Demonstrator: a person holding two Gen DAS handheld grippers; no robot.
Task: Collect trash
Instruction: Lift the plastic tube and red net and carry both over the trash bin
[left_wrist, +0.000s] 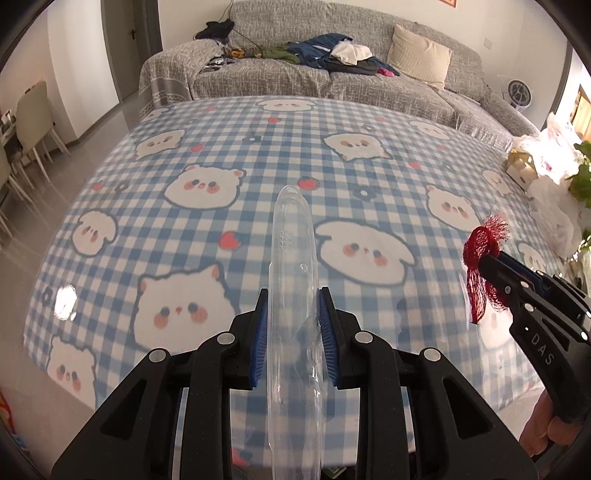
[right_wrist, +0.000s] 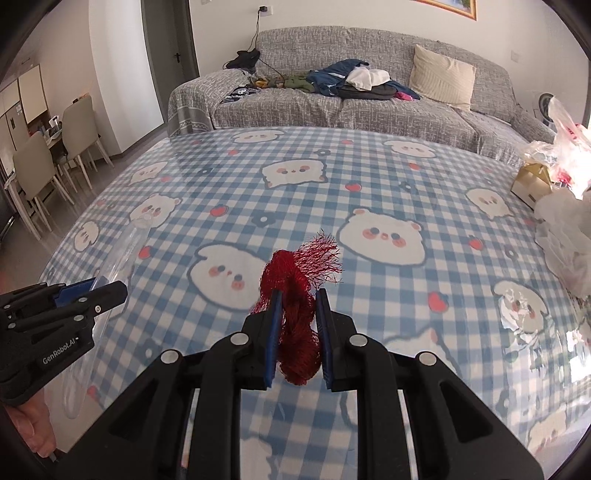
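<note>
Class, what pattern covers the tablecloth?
Blue-and-white checks with cartoon animal faces on the tablecloth; clearest in the right wrist view.

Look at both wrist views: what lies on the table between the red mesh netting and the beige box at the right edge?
Nothing: between the red mesh netting and the beige box only bare checked tablecloth shows, clearest in the right wrist view.

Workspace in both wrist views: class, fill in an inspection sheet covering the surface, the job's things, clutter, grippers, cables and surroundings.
Surface: table under a blue checked cloth with cartoon animals and a glossy clear cover.
Job's things: clear plastic piece and red mesh netting, both lifted off the table.
Clutter: white plastic bags and a small cardboard box at the right edge.
Grippers: left gripper shut on the clear plastic piece; right gripper shut on the red mesh netting.
Cables: one black cable from a wall socket to the sofa.
Surroundings: grey sofa with clothes and a cushion; dining chairs at left.
</note>
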